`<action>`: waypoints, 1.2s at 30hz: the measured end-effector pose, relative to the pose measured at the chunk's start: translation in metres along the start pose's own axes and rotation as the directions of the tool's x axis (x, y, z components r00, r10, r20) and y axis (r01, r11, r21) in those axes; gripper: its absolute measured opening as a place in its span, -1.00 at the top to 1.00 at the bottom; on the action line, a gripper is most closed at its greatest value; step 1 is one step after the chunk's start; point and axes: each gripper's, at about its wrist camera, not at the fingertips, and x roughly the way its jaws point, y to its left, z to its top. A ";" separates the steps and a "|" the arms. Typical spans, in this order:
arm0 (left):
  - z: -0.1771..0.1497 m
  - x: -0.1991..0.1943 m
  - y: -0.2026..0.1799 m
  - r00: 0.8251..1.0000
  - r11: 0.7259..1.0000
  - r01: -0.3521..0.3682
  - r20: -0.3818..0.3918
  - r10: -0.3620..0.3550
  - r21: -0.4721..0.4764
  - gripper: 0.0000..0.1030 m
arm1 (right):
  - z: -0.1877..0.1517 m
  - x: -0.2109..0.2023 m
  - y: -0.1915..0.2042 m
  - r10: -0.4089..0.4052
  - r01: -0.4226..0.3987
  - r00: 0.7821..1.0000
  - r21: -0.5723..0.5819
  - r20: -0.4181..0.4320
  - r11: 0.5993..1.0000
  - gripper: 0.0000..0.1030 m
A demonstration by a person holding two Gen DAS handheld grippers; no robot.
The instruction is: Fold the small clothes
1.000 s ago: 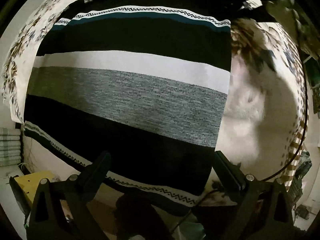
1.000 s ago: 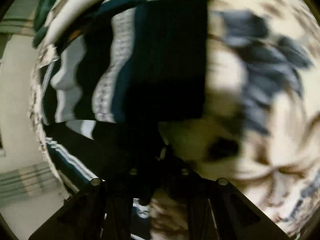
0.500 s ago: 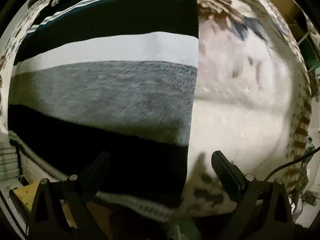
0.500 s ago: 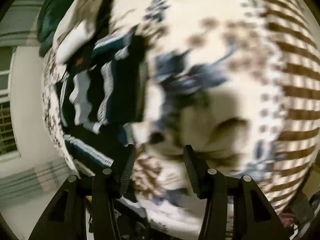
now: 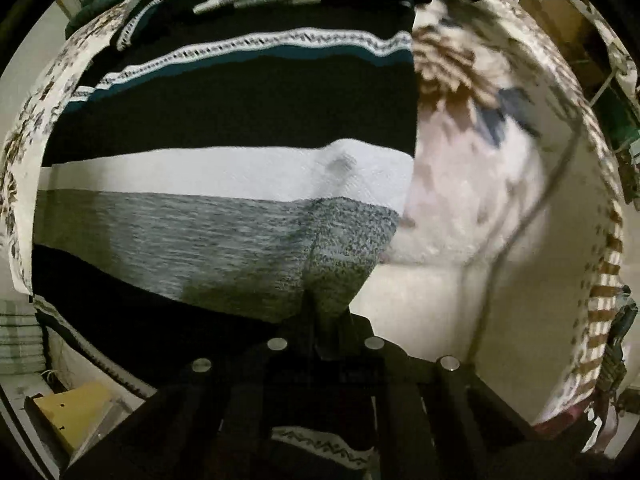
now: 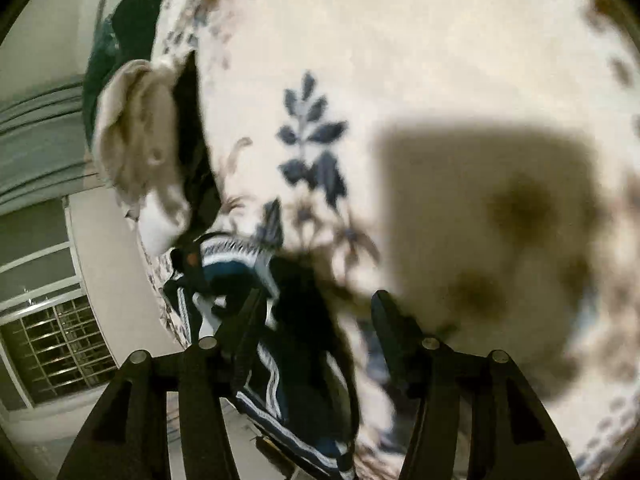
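Note:
A striped knit garment (image 5: 224, 184) with black, white, grey and teal bands lies on a floral bedsheet (image 5: 480, 208). My left gripper (image 5: 320, 320) is shut on the garment's grey band near its right edge, and the cloth puckers up into the closed fingers. In the right wrist view my right gripper (image 6: 316, 312) is open and empty above the sheet (image 6: 440, 60). The striped garment (image 6: 256, 280) shows only at the lower left of that view, partly behind the left finger.
More clothes are piled at the bed's far side: a beige one (image 6: 140, 140) and a dark green one (image 6: 120, 40). A window with a grille (image 6: 52, 340) and a wall lie beyond the bed edge. A yellow box (image 5: 68, 412) sits low left.
My left gripper has closed on the garment's grey band; it was open half a second ago. My right gripper let go of the garment, opened and moved away over the sheet.

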 end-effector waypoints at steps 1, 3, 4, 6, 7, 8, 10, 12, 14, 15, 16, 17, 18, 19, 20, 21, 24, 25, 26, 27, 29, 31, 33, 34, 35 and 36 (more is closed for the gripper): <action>-0.002 -0.005 0.002 1.000 1.000 0.005 0.005 -0.005 0.004 0.89 | 0.000 0.004 0.001 0.002 -0.002 1.000 -0.001 0.008 1.000 0.12; -0.004 -0.016 0.006 1.000 1.000 0.015 0.012 -0.015 0.003 0.89 | 0.000 0.007 0.008 -0.048 0.049 0.999 -0.038 0.010 0.998 0.80; -0.003 -0.021 0.008 1.000 1.000 0.022 0.018 -0.022 0.001 0.89 | 0.001 0.007 0.013 -0.072 0.073 0.997 -0.058 0.017 0.996 0.87; -0.002 -0.033 0.015 0.999 0.999 0.040 0.028 -0.040 -0.014 0.89 | -0.001 0.003 0.024 -0.129 0.133 0.991 -0.098 0.046 0.986 0.91; 0.001 -0.042 0.020 0.998 0.998 0.049 0.034 -0.048 -0.028 0.89 | -0.003 0.000 0.030 -0.147 0.152 0.988 -0.111 0.057 0.982 0.92; 0.002 -0.050 0.029 0.997 0.997 0.063 0.044 -0.061 -0.050 0.90 | -0.004 -0.003 0.037 -0.164 0.171 0.984 -0.121 0.067 0.978 0.92; 0.007 -0.066 0.039 0.996 0.993 0.078 0.059 -0.073 -0.085 0.90 | -0.009 -0.009 0.053 -0.190 0.200 0.978 -0.148 0.083 0.969 0.92; 0.006 -0.080 0.052 0.993 0.987 0.093 0.082 -0.083 -0.131 0.90 | -0.015 -0.015 0.075 -0.216 0.231 0.972 -0.182 0.097 0.956 0.92; 0.018 -0.088 0.062 0.991 0.979 0.108 0.100 -0.092 -0.174 0.90 | -0.021 -0.020 0.098 -0.235 0.253 0.966 -0.214 0.105 0.943 0.92; 0.023 -0.096 0.067 0.989 0.973 0.117 0.111 -0.096 -0.197 0.90 | -0.023 -0.026 0.106 -0.238 0.256 0.965 -0.226 0.107 0.940 0.92; 0.026 -0.100 0.079 0.987 0.967 0.128 0.123 -0.103 -0.218 0.90 | -0.027 -0.028 0.119 -0.246 0.267 0.963 -0.237 0.114 0.934 0.92; 0.026 -0.108 0.092 0.984 0.960 0.144 0.137 -0.113 -0.241 0.90 | -0.030 -0.030 0.134 -0.244 0.267 0.962 -0.246 0.118 0.932 0.92; 0.026 -0.116 0.099 0.982 0.955 0.152 0.146 -0.117 -0.254 0.90 | -0.034 -0.034 0.144 -0.243 0.267 0.962 -0.256 0.123 0.929 0.92; 0.028 -0.118 0.105 0.980 0.949 0.164 0.155 -0.125 -0.269 0.90 | -0.039 -0.036 0.156 -0.247 0.274 0.960 -0.265 0.131 0.924 0.93; 0.029 -0.121 0.114 0.977 0.941 0.181 0.163 -0.138 -0.286 0.90 | -0.044 -0.036 0.170 -0.248 0.278 0.959 -0.271 0.139 0.921 0.93; 0.029 -0.124 0.125 0.974 0.932 0.197 0.171 -0.150 -0.303 0.90 | -0.050 -0.036 0.189 -0.250 0.282 0.957 -0.281 0.145 0.917 0.92; 0.028 -0.129 0.163 0.964 0.903 0.245 0.188 -0.188 -0.352 0.90 | -0.067 -0.026 0.239 -0.269 0.309 0.949 -0.319 0.166 0.896 0.93; 0.029 -0.129 0.176 0.960 0.892 0.263 0.192 -0.204 -0.368 0.90 | -0.072 -0.020 0.255 -0.275 0.318 0.946 -0.330 0.171 0.889 0.93; 0.029 -0.128 0.192 0.956 0.880 0.279 0.195 -0.218 -0.384 0.90 | -0.078 -0.010 0.273 -0.281 0.326 0.943 -0.341 0.177 0.882 0.93; 0.028 -0.126 0.211 0.952 0.867 0.294 0.202 -0.229 -0.403 0.91 | -0.085 0.003 0.293 -0.288 0.337 0.940 -0.350 0.184 0.874 0.93; 0.027 -0.121 0.243 0.947 0.846 0.314 0.204 -0.247 -0.432 0.91 | -0.096 0.028 0.327 -0.306 0.359 0.932 -0.367 0.194 0.858 0.93; 0.026 -0.115 0.274 0.942 0.829 0.331 0.207 -0.263 -0.450 0.91 | -0.107 0.065 0.366 -0.326 0.379 0.925 -0.393 0.198 0.838 0.93; 0.025 -0.108 0.302 0.940 0.820 0.339 0.205 -0.274 -0.461 0.91 | -0.117 0.097 0.396 -0.344 0.400 0.916 -0.413 0.207 0.818 0.93; 0.025 -0.102 0.319 0.937 0.814 0.347 0.204 -0.283 -0.466 0.91 | -0.121 0.118 0.411 -0.358 0.414 0.910 -0.424 0.209 0.805 0.93; 0.025 -0.097 0.331 0.937 0.811 0.349 0.200 -0.287 -0.469 0.91 | -0.123 0.135 0.422 -0.371 0.427 0.904 -0.430 0.212 0.795 0.93; 0.024 -0.091 0.345 0.936 0.809 0.351 0.196 -0.292 -0.472 0.91 | -0.126 0.155 0.434 -0.384 0.440 0.898 -0.435 0.215 0.785 0.93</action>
